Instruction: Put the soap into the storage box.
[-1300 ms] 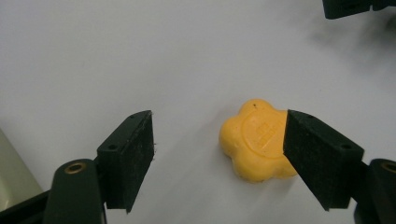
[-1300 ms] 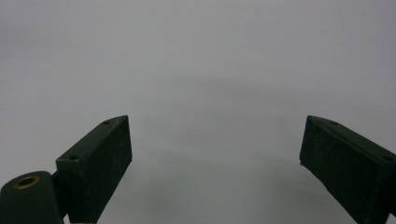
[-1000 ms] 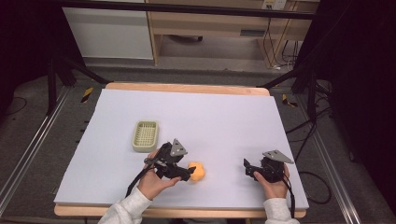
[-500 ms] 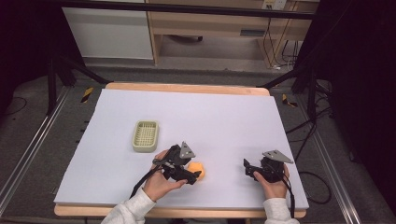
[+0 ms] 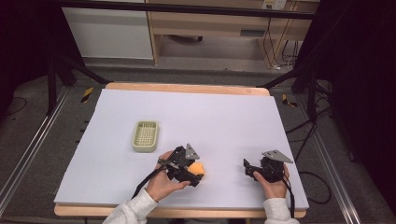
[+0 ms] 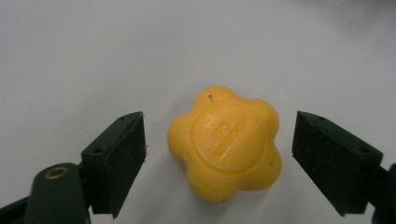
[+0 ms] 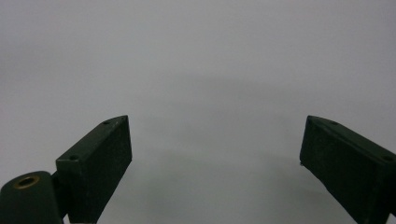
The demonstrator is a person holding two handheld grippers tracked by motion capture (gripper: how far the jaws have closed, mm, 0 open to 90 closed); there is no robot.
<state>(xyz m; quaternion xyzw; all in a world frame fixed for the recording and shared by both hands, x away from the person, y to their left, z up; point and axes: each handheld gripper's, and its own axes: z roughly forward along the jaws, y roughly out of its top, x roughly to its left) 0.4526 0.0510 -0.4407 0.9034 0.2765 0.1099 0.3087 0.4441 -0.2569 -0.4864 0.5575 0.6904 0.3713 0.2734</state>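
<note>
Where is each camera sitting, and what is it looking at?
High view: sits above the person's side, looking forward and down at the table; both forearms, left gripper, right gripper show.
Left gripper view: rides the left gripper, looking past its open jaws at the yellow soap.
Right gripper view: rides the right gripper, looking past open jaws at bare table.
Shared: high and left views both show the soap.

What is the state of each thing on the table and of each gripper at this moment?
Yellow flower-shaped soap: lies flat on the table, between the open jaws, not gripped.
Green basket: upright, looks empty, apart from the soap.
Left gripper: open, jaws on either side of the soap.
Right gripper: open, holds nothing, over bare table.
</note>
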